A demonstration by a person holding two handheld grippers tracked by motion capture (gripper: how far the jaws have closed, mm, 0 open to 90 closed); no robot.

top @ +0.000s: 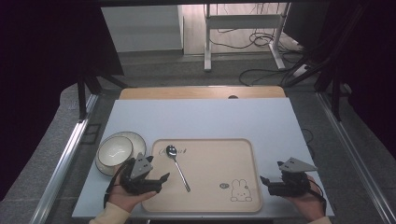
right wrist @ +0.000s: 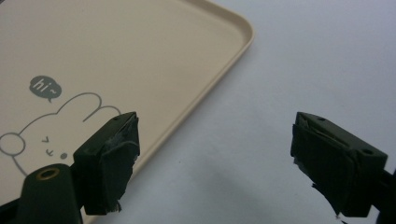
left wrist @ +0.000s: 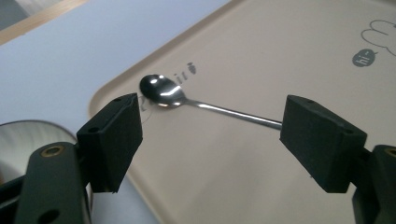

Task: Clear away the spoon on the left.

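A beige tray (top: 210, 154) with a rabbit drawing lies on the pale table. A metal spoon (top: 178, 167) rests on the tray's left part, bowl towards the far side. My left gripper (top: 156, 179) hovers at the tray's near left corner, open, and the left gripper view has the spoon (left wrist: 187, 100) lying beyond its spread jaws. My right gripper (top: 267, 182) is open just right of the tray's near right corner, with nothing between its jaws; its own view has the tray's edge (right wrist: 205, 88) and bare table.
A white bowl on a plate (top: 115, 150) stands left of the tray, close to my left hand. The table's front edge is near both hands. Behind the table are a wooden strip, desk legs and cables on the floor.
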